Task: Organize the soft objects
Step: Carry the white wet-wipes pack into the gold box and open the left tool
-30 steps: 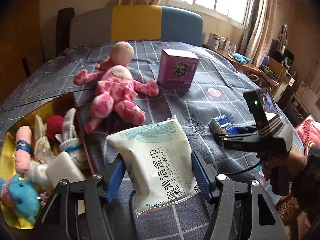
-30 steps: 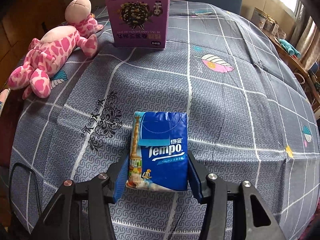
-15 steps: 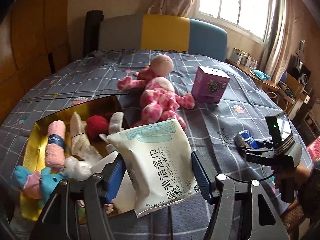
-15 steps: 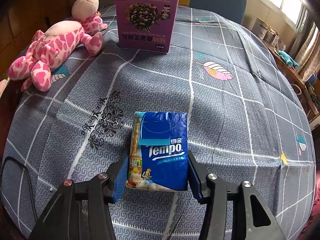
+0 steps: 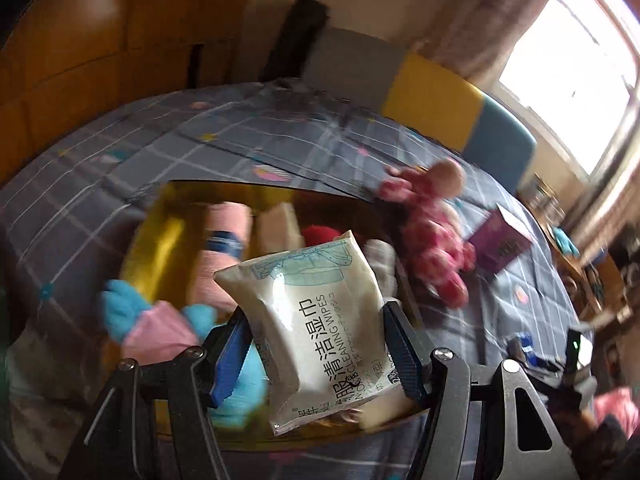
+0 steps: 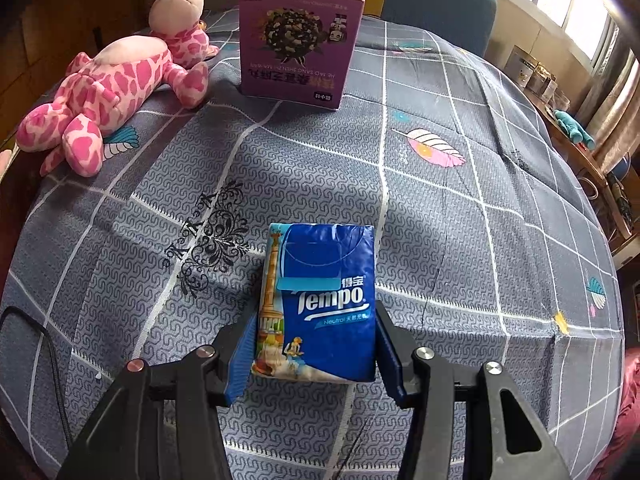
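My left gripper [image 5: 316, 344] is shut on a white wet wipes pack [image 5: 312, 320] and holds it above the gold tray [image 5: 160, 248]. The tray holds a pink rolled towel [image 5: 224, 256], a blue and pink plush [image 5: 148, 328], a red plush [image 5: 320, 234] and other soft items. My right gripper [image 6: 316, 356] is shut on a blue Tempo tissue pack [image 6: 320, 300] just above the tablecloth; it also shows far right in the left wrist view [image 5: 524, 344]. A pink spotted plush [image 6: 116, 80] lies at the left; it also shows in the left wrist view [image 5: 432, 240].
A purple box [image 6: 298, 46] stands behind the plush on the grey checked tablecloth [image 6: 460, 220]; it also shows in the left wrist view [image 5: 500, 246]. A yellow and blue chair [image 5: 460, 116] stands behind the table. A black cable [image 6: 36, 332] lies at the left edge.
My left gripper has swung left with the wipes pack, from over the tablecloth to over the gold tray; the view is blurred. My right gripper has moved forward slightly with the tissue pack.
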`<state>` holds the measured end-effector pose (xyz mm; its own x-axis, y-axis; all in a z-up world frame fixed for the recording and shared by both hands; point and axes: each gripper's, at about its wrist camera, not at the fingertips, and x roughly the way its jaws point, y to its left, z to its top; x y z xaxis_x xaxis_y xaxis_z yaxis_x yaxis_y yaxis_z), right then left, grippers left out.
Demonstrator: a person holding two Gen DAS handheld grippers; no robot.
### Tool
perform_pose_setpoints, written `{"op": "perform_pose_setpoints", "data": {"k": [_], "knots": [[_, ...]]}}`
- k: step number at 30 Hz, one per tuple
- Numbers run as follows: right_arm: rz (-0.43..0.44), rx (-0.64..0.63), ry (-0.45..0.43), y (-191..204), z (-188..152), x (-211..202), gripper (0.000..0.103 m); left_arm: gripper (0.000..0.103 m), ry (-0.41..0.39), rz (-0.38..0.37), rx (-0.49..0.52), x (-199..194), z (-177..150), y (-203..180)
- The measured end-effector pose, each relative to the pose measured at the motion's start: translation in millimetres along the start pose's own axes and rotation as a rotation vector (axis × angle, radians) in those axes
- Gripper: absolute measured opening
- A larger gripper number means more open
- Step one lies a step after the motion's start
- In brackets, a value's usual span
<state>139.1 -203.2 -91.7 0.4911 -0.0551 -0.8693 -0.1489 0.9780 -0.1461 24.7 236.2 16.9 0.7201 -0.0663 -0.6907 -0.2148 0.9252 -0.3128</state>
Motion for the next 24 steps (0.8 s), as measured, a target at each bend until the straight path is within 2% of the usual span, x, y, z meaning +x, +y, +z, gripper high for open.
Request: {"op": "perform_pose_setpoints", "data": {"k": [3,7,12,17,24], "knots": [[-0.005,-0.005,0.002,1,0,0,0.053,0.065,0.005,0.031,-0.091,-1,7,34],[-0.012,-0.012,0.002,2,1,0,0.053,0.065,0.024,0.031,-0.145,7,10,49],[-0.018,-0.014,0.002,2,1,-1,0.053,0.065,0.035,0.005,-0.124,23,21,33],[-0.025,-0.018,0.001,3,0,-2,0.053,0.065,0.067,0.017,-0.065,55,34,16],[-0.028,-0.021,0.0,2,0,-2,0.053,0.066,0.18,0.116,-0.058,115,30,23]]}}
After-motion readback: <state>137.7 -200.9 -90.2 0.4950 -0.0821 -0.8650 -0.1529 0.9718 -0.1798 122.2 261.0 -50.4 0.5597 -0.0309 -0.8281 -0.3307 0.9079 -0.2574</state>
